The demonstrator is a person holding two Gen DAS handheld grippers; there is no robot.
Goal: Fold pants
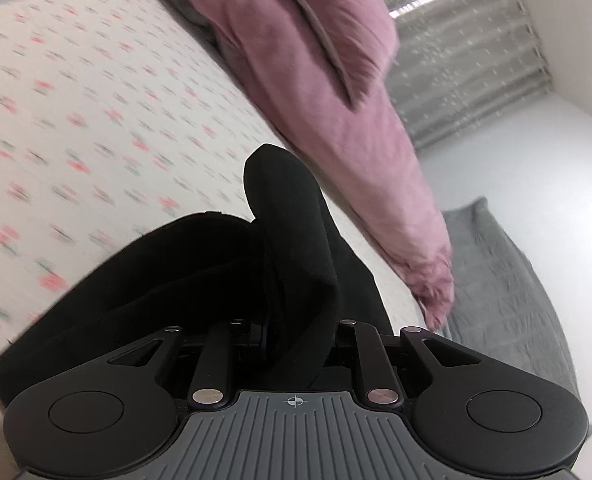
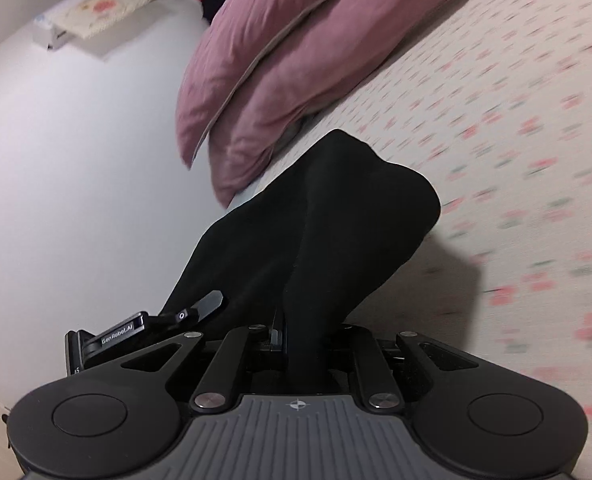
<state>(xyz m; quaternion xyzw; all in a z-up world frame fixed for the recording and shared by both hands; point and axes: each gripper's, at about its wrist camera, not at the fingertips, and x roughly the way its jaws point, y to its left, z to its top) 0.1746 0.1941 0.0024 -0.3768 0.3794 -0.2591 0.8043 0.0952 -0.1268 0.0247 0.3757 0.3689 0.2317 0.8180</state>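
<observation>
The black pants (image 1: pixel 200 264) bunch up over my left gripper (image 1: pixel 288 280), which is shut on a fold of the cloth. The fabric hides its fingertips and trails off to the lower left over the flowered bed sheet (image 1: pixel 96 100). In the right wrist view another part of the pants (image 2: pixel 356 208) rises in a hump from my right gripper (image 2: pixel 304 304). That gripper is shut on the cloth too, with its fingers buried in it. Both held parts hang a little above the sheet (image 2: pixel 516 140).
A pink pillow (image 1: pixel 316 60) lies along the bed's far side, also visible as the pink pillow (image 2: pixel 264 60) in the right view. A grey blanket (image 1: pixel 496 272) sits at the bed's right end. Behind are a curtain (image 1: pixel 468 52) and white wall (image 2: pixel 76 160). A black labelled device part (image 2: pixel 136 328) shows at the left.
</observation>
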